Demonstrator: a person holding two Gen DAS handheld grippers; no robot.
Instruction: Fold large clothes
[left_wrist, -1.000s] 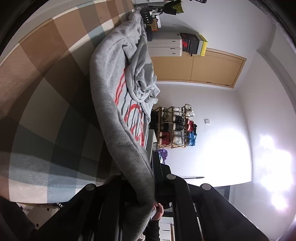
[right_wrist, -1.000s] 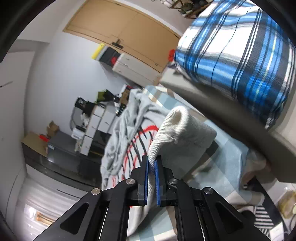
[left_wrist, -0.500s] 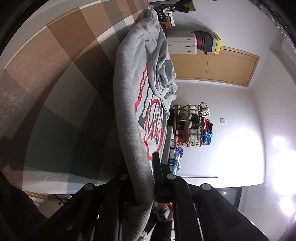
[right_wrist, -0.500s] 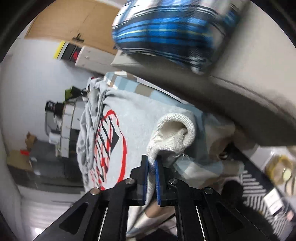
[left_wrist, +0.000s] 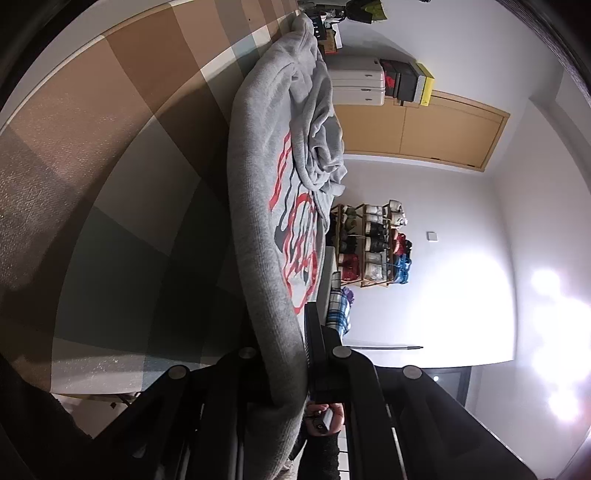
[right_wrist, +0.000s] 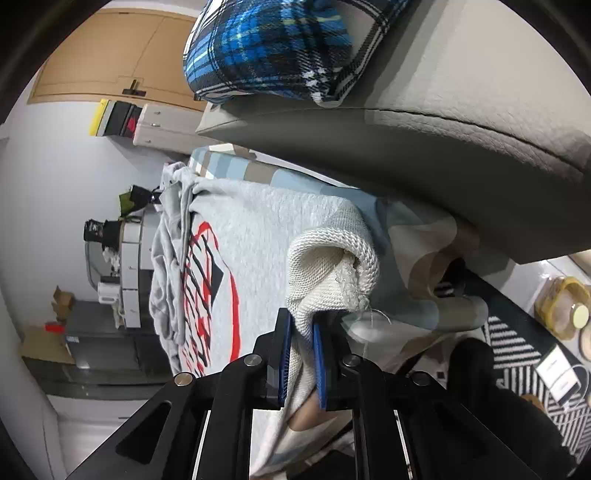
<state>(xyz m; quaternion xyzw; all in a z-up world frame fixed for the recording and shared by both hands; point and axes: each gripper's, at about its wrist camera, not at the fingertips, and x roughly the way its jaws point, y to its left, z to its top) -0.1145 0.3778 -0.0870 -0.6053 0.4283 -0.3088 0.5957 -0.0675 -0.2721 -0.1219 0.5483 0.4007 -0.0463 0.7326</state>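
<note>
Both claws pinch the grey sweatshirt (right_wrist: 258, 236) spread on the checked bed (left_wrist: 129, 192): left claw (left_wrist: 295, 354) clamped on its edge, right claw (right_wrist: 300, 332) starting to part around the hem. Lay each corner flat and square before letting go.

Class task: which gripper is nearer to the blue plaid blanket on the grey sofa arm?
Right. The right gripper, pinching the grey sweatshirt's cream ribbed hem, sits just below the blue plaid blanket. From the left gripper, the blanket appears small and distant.
</note>
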